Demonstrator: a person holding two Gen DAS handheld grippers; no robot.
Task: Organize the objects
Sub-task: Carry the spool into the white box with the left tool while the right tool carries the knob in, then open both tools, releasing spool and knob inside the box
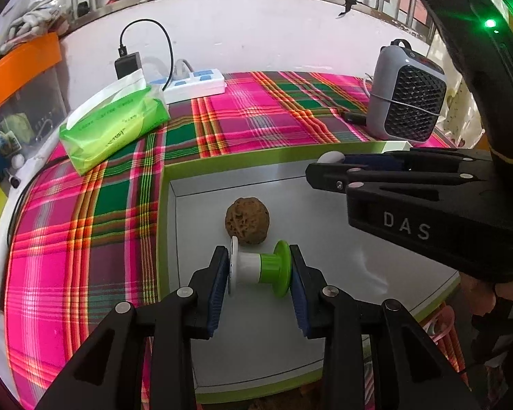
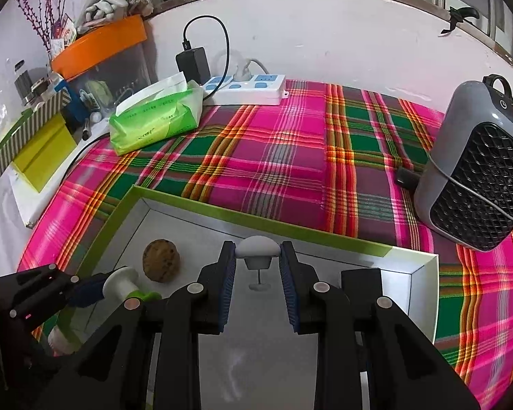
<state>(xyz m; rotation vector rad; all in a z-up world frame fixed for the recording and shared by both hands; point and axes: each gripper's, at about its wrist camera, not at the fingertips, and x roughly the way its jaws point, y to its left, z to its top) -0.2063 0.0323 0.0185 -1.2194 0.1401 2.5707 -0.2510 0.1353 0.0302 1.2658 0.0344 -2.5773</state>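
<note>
My left gripper (image 1: 260, 268) is shut on a white and green spool (image 1: 260, 266), held by its two end flanges just above the floor of a green-rimmed white tray (image 1: 222, 160). A brown rough ball (image 1: 247, 220) lies in the tray just beyond the spool. My right gripper (image 2: 257, 259) is shut on a small white mushroom-shaped object (image 2: 257, 249), held over the tray (image 2: 424, 270); its shadow falls on the tray floor. The ball (image 2: 161, 265) and the spool (image 2: 123, 285) also show at the left in the right wrist view. The right gripper (image 1: 328, 162) crosses the left wrist view.
A plaid cloth (image 2: 290, 157) covers the table. A green tissue pack (image 1: 116, 119) and a white power strip (image 1: 195, 85) with a black charger lie at the back left. A grey fan heater (image 2: 478, 177) stands at the right. Boxes (image 2: 34, 147) sit off the left edge.
</note>
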